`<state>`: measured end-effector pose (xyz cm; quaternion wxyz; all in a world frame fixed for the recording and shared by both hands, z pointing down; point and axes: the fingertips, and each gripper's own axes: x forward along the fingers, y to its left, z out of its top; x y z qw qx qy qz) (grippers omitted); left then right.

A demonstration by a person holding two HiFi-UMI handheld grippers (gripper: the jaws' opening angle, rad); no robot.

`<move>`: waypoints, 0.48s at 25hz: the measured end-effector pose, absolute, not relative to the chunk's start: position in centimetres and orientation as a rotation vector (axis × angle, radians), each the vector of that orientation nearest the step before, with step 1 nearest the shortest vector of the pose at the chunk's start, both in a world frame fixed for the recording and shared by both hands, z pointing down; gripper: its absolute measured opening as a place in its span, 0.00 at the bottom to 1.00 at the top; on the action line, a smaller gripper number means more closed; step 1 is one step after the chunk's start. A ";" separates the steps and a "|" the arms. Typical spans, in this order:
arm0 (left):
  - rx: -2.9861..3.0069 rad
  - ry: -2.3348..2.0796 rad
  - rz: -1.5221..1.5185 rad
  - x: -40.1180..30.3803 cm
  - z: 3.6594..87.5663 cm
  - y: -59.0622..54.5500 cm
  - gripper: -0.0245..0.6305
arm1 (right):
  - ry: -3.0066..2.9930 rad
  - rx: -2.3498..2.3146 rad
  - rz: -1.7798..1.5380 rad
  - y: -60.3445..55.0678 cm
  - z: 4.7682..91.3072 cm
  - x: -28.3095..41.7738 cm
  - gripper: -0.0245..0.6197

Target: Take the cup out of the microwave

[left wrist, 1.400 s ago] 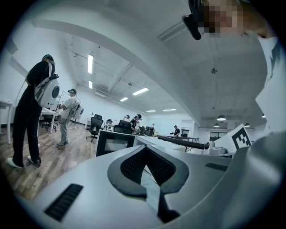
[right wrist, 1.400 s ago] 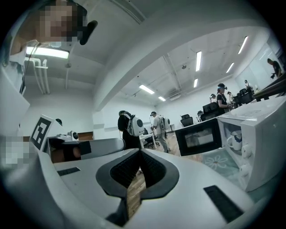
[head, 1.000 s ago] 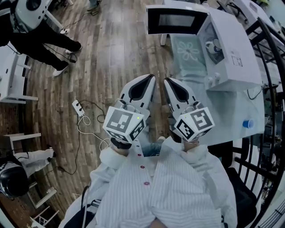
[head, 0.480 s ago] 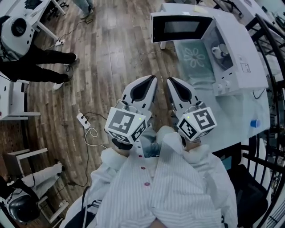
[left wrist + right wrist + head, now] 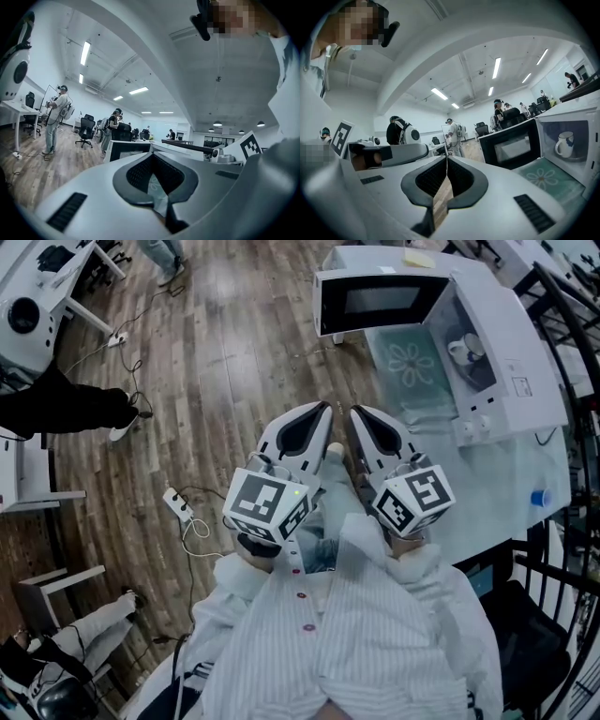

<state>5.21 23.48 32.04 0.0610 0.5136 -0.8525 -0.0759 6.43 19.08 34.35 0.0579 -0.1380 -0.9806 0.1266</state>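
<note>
Wood floor [image 5: 234,352]: brown planks, left and centre of the head view; one white power strip [image 5: 178,505] with its cable at lower left.
Bench [image 5: 506,493]: one, pale top, right side of the head view; carries the microwave.
Microwave [image 5: 511,352]: one, white, upper right; door [image 5: 380,301] swung wide open toward upper centre, cavity exposed.
Flower mat [image 5: 412,362]: one, teal, flat on the bench in front of the open cavity.
Left claw [image 5: 323,409]: centre of frame, pointing up-frame; jaws pressed together, nothing between them.
Right claw [image 5: 354,413]: just beside the left one; tips meet in its own view, nothing gripped.
Marker cubes: two, one per claw, left [image 5: 265,505] and right [image 5: 415,498].
Cup [image 5: 466,350]: one, white with a handle, upright inside the microwave cavity, upper right; in the right gripper view it sits at the right edge [image 5: 565,144].
Blue cap [image 5: 537,498]: one small item at the bench's right edge, too small to identify.
Progress: door is already open, so access looks done. Cup not touched; both claws are well apart from the microwave. Left to do, by my read: reach in, spread a claw, clamp the cup, lift it out.
Count: 1 microwave, 1 cup, 1 mat, 2 claws, 2 cubes, 1 power strip.
</note>
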 end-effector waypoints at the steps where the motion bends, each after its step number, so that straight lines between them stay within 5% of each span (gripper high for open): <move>1: 1.554 -2.578 -0.230 4.8 32.1 23.3 0.05 | -2.970 -0.415 0.388 18.8 34.4 6.0 0.09; 12: 1.611 -2.526 -0.228 -3.0 32.7 19.1 0.05 | -2.963 -0.324 0.435 14.7 35.4 -1.5 0.09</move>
